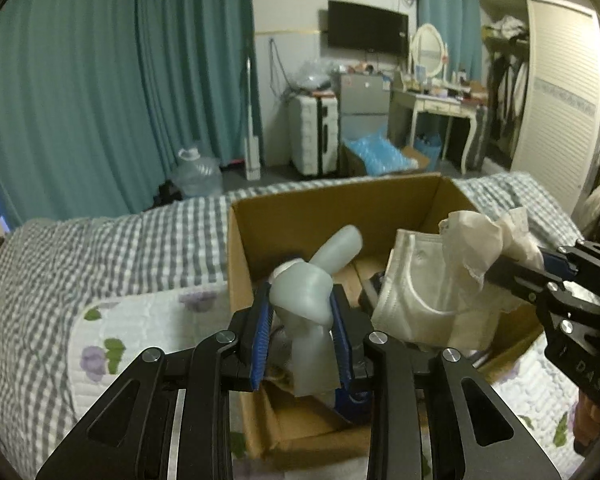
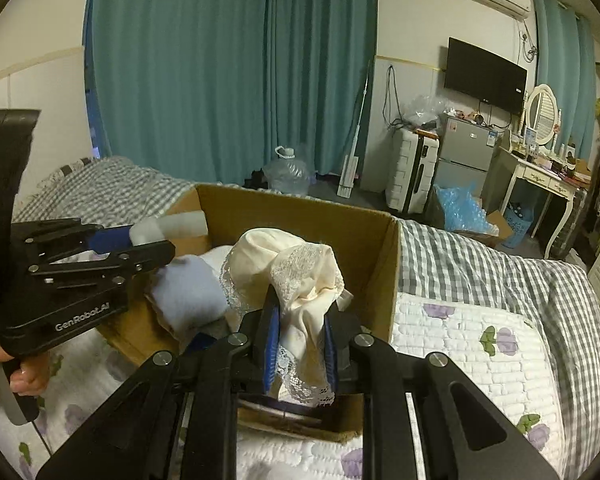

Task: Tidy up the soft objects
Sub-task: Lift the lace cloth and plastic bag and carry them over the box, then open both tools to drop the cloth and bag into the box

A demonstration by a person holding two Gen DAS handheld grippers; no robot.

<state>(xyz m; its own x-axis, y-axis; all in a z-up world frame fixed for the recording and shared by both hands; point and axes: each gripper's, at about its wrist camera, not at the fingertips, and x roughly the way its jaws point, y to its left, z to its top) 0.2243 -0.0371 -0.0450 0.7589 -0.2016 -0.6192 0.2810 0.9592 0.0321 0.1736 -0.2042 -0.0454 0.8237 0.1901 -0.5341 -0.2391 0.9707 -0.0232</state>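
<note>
While over 1 box (image 1: 340, 204), L gripper (image 1: 300, 320) fingers clamp 1 pale toy (image 1: 304, 300), R gripper (image 2: 300, 336) 1 lace cloth (image 2: 296, 276).

Home bedroom: checked bedspread (image 1: 100, 248), teal curtains (image 2: 228, 64), wall TV (image 1: 367, 27), vanity mirror (image 1: 427, 50), wardrobe (image 1: 560, 92).

Cardboard box (image 1: 300, 216) open on top, w/ white garment (image 1: 416, 292) filling its right side
</note>
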